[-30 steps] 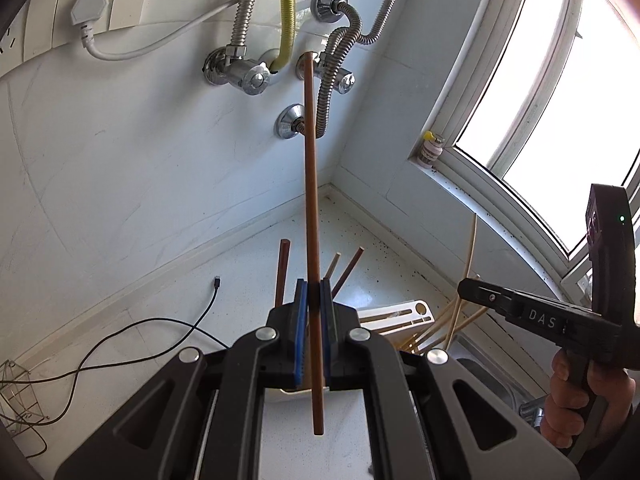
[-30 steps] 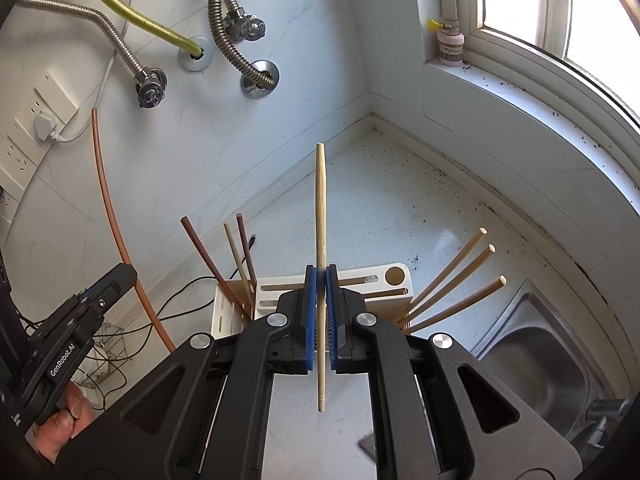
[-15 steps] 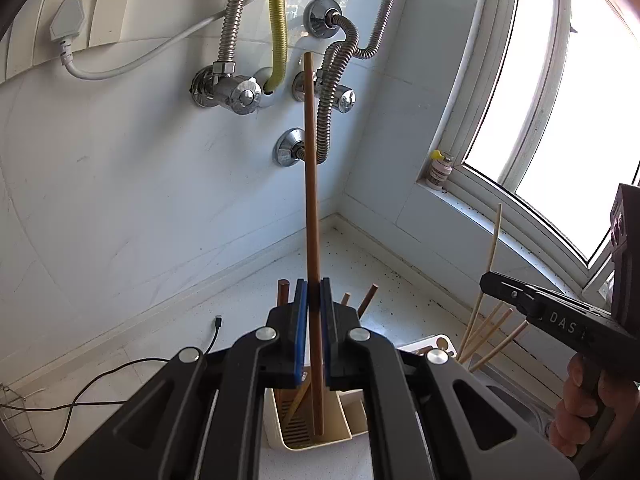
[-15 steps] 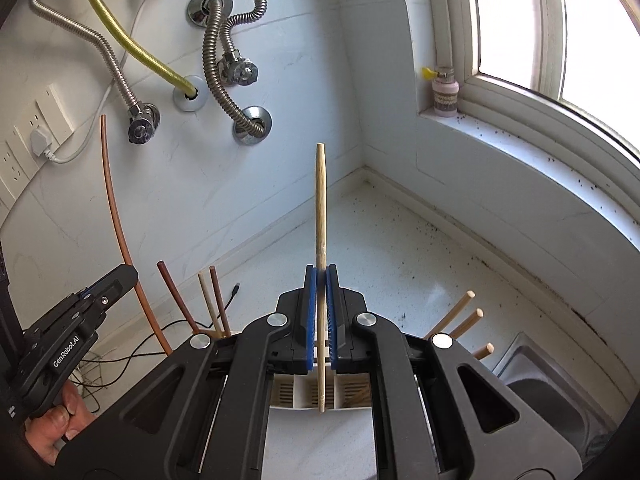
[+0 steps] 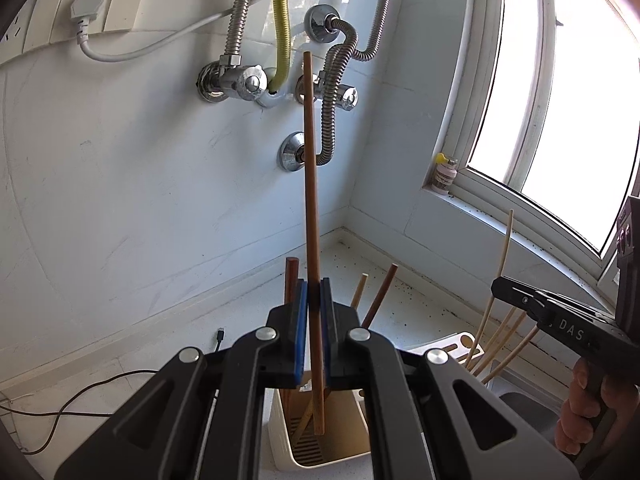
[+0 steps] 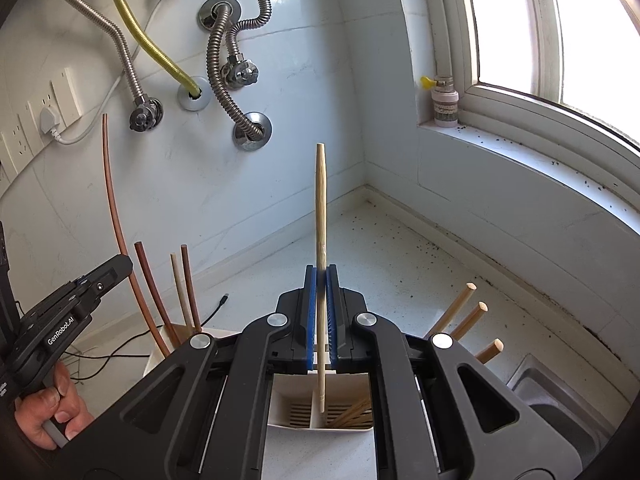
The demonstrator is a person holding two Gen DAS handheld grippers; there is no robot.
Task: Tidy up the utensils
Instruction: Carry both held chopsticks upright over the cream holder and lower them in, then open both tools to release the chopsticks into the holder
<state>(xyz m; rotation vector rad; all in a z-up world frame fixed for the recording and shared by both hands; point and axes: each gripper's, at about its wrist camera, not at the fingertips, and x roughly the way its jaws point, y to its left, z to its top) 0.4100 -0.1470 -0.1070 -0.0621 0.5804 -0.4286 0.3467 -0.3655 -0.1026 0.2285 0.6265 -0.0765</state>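
Observation:
My left gripper (image 5: 314, 294) is shut on a dark brown chopstick (image 5: 310, 184) held upright, its lower end inside the left compartment of a cream utensil holder (image 5: 280, 432). Brown and pale chopsticks (image 5: 378, 298) stand in that same compartment. My right gripper (image 6: 321, 280) is shut on a light wooden chopstick (image 6: 321, 208), also upright, its lower tip at the mouth of the utensil holder's (image 6: 280, 404) right compartment. Several light chopsticks (image 6: 466, 316) lean out of that side. Each gripper shows in the other's view, held by a hand.
The holder stands on a speckled white counter (image 6: 400, 264) in a tiled corner. Metal hoses and valves (image 5: 332, 92) hang on the wall above. A steel sink (image 6: 560, 392) lies to the right, a black cable (image 5: 80, 396) to the left, a small bottle (image 6: 444, 100) on the windowsill.
Both grippers have sunk toward the holder and tilted upward. The holder's compartments now show below the jaws, and both chopsticks' lower ends have come down to the holder's openings.

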